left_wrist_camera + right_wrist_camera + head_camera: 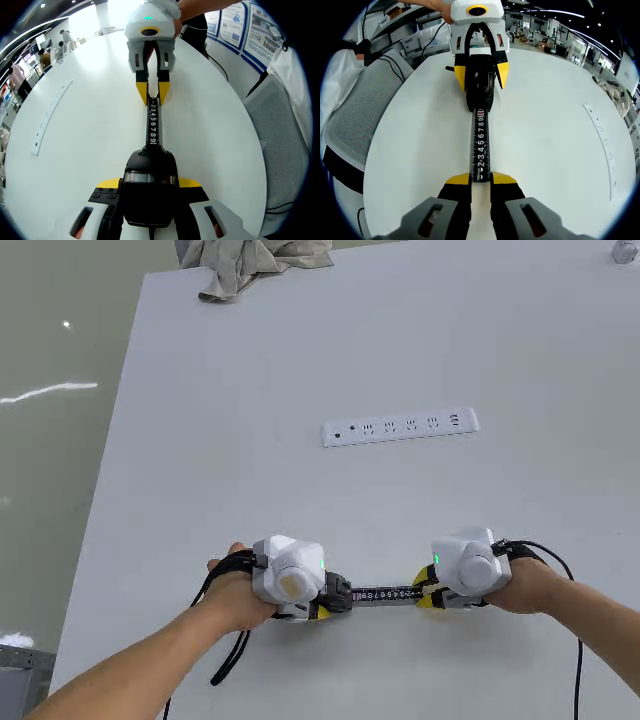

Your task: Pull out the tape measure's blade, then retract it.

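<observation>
Left gripper view: the left hand-held gripper (150,184) is clamped on the black tape measure (150,197), one yellow-tipped jaw on each side of its case, low over the white surface (85,150). The blade (153,122) runs straight out, numbers up, to the right hand-held gripper (153,95), whose jaws pinch the blade's end. Right gripper view agrees. Head view places both near the surface's front edge, a white power strip (400,426) well beyond them and a crumpled cloth (255,262) at the far edge.

Held: tape measure (340,593) in left gripper (328,602), blade (385,594) in right gripper (424,595)
</observation>
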{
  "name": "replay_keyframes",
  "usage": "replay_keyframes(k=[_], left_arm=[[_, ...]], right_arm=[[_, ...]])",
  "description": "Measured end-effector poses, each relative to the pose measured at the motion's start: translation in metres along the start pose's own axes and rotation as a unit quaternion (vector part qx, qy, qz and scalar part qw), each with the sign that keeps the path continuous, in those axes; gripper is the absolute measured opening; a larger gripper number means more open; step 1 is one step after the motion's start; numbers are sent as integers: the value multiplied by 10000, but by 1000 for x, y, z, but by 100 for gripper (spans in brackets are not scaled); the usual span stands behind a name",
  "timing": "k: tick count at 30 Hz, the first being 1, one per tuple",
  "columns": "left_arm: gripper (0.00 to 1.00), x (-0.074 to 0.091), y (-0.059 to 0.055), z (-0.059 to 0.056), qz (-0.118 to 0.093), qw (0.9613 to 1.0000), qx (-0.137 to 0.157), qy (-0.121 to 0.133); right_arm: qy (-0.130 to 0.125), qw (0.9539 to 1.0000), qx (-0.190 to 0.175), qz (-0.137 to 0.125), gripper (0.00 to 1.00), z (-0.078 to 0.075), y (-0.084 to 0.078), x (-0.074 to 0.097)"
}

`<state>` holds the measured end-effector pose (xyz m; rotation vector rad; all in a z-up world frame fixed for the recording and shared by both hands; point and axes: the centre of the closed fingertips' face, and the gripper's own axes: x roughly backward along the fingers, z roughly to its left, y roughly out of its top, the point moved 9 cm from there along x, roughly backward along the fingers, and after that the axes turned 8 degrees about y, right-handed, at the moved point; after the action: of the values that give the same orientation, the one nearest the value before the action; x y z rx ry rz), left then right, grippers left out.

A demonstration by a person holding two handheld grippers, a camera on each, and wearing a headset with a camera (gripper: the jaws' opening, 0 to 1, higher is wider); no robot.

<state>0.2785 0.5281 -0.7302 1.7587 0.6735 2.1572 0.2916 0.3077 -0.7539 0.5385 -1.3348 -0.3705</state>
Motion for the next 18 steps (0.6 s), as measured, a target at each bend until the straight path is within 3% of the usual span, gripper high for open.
replay_keyframes(k=[18], left_arm=[[37, 0, 1, 0, 14, 10000, -7, -2]], right_arm=[[-63, 10000, -39, 36, 12, 3, -15, 12]])
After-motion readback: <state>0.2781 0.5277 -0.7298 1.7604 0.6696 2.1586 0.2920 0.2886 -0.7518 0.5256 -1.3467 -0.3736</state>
